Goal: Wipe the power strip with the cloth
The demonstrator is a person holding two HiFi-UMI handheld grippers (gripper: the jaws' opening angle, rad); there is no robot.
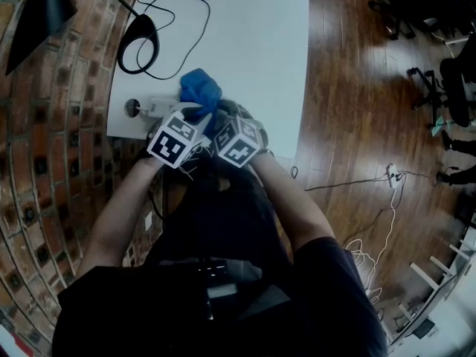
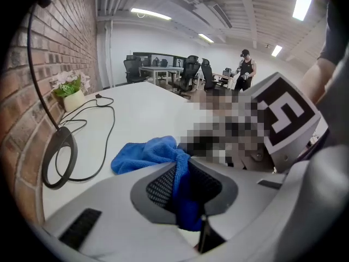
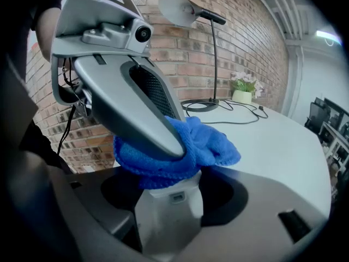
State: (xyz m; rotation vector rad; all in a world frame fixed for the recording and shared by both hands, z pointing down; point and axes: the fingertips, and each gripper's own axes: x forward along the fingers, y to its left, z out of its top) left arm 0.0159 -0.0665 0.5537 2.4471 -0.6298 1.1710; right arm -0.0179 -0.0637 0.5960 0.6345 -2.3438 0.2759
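Power strip (image 3: pixel 169 217) clamped between right gripper (image 3: pixel 170 194) jaws; blue cloth (image 3: pixel 210 146) bunched over strip just ahead of those jaws, pinched tight in left gripper (image 2: pixel 184 187); white table (image 1: pixel 253 43) beneath; lamp base (image 2: pixel 57 162) ahead-left of left gripper.

White rectangular bench (image 1: pixel 253 50). On it: black round lamp base (image 1: pixel 138 44) and looped black cable (image 1: pixel 195 28), well beyond the left claw (image 1: pixel 199 114); white plant pot (image 2: pixel 73 98) farther still. Blue microfibre cloth (image 1: pixel 201 89) spills from the claw's tip, white power strip (image 1: pixel 158 107) just left of it.

Grey left tool (image 2: pixel 182 179), right tool (image 3: pixel 169 187) w/ b&w cubes (image 1: pixel 176 141), dark tee (image 1: pixel 327 288).
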